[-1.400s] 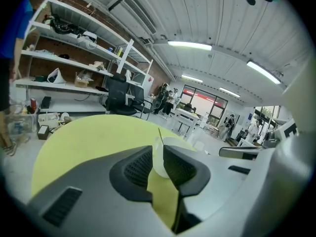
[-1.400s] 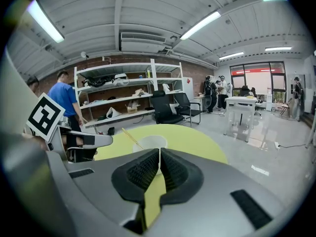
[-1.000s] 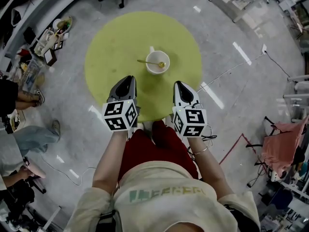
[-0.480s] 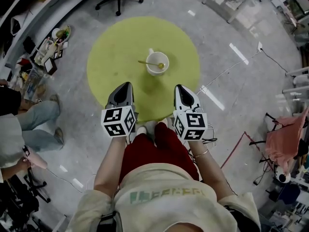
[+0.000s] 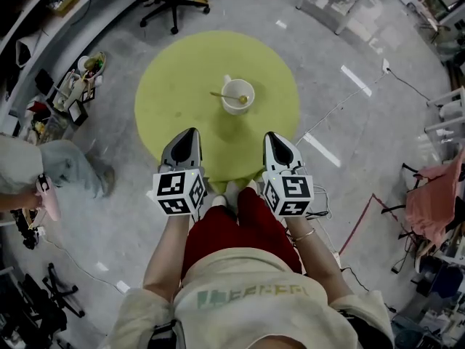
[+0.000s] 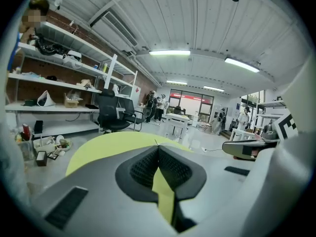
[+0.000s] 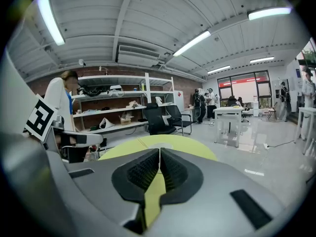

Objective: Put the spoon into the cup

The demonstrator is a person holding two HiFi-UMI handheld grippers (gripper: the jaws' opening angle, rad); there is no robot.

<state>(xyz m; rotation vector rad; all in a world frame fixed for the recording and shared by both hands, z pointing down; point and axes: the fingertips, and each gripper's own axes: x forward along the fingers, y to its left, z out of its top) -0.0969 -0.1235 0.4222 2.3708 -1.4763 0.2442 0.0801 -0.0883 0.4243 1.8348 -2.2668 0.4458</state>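
A white cup (image 5: 237, 95) stands near the middle of the round yellow-green table (image 5: 177, 86). The gold spoon (image 5: 227, 97) lies in the cup, its handle sticking out over the left rim. My left gripper (image 5: 190, 132) and right gripper (image 5: 270, 135) hover side by side above the table's near edge, well short of the cup. Both are shut with nothing between the jaws. The left gripper view shows its closed jaws (image 6: 158, 147) over the table top (image 6: 103, 146). The right gripper view shows the same for its jaws (image 7: 159, 150). The cup is hidden in both gripper views.
A black office chair (image 5: 171, 1) stands beyond the table. Clutter (image 5: 75, 86) lies on the floor at the left, where a person (image 5: 43, 171) passes. A cable (image 5: 340, 105) runs across the floor on the right, near a pink chair (image 5: 429, 202).
Both grippers stay shut and almost still near my body. The person on the left has walked along the floor. The view has shifted slightly, so the table sits a little farther off.
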